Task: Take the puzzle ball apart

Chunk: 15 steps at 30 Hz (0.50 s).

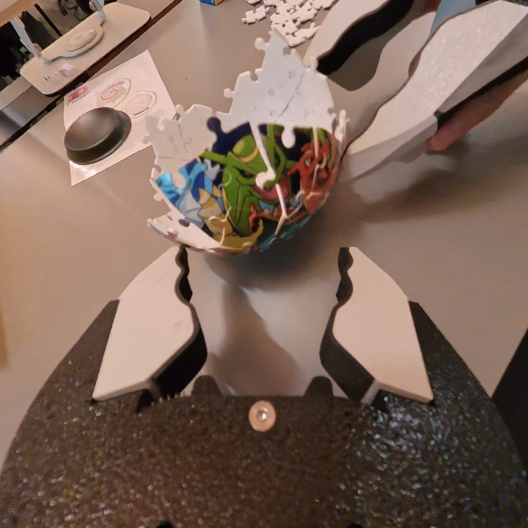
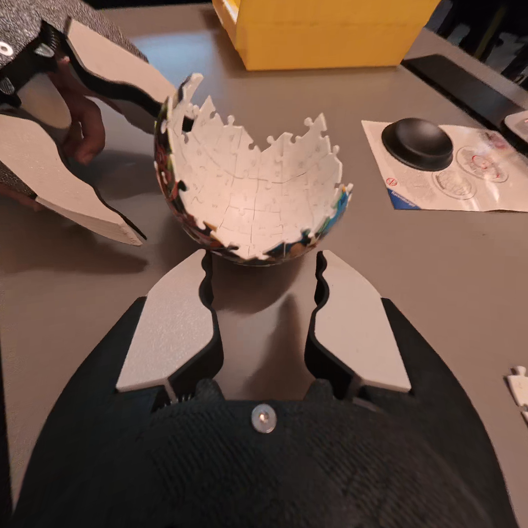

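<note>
The puzzle ball [image 1: 248,183] is a broken open shell on the grey table, with colourful cartoon pictures outside and white inside. Its jagged rim stands highest at the far side. In the right wrist view the ball [image 2: 251,188] shows its white inside. My left gripper [image 1: 263,251] is open and empty, its tips just short of the ball's base. My right gripper [image 2: 263,254] is open and empty, also just short of the ball. In the left wrist view a right gripper finger [image 1: 414,94] lies against the ball's right side. In the right wrist view a left gripper finger [image 2: 120,77] touches the rim.
A black round stand [image 1: 95,137] [image 2: 417,145] sits on an instruction sheet [image 1: 143,80] [image 2: 428,197]. Loose white pieces [image 1: 288,23] lie at the far side. A yellow box [image 2: 323,31] stands behind the ball. One loose piece [image 2: 518,385] lies at the right edge.
</note>
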### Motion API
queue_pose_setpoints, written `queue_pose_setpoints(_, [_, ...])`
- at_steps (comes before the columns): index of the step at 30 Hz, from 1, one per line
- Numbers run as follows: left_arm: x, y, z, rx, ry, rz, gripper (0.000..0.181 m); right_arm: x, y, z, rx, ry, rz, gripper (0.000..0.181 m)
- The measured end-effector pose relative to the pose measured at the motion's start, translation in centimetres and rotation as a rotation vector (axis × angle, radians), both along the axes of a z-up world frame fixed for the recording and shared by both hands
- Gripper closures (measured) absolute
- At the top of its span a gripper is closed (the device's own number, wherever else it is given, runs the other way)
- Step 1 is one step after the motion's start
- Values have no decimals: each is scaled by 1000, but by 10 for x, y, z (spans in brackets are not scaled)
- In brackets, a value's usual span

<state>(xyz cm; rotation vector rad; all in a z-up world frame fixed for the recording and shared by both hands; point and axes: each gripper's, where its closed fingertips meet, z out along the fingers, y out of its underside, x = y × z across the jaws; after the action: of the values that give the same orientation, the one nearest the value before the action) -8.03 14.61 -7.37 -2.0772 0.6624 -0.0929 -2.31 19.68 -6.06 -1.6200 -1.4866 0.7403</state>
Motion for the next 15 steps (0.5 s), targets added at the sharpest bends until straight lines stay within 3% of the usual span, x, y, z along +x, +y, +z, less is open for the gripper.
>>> queue_pose_setpoints(4, [-7, 6, 7, -8, -65, -8, 85, 1, 15, 6, 6, 46, -3, 115])
queue_pose_setpoints(12, [-16, 27, 22, 55, 10, 34, 89, 3, 26, 12, -4, 143, -46, 119])
queue_pose_setpoints(15, [-4, 26, 24, 84, 9, -33, 95, 4, 27, 14, 3, 157, -58, 120])
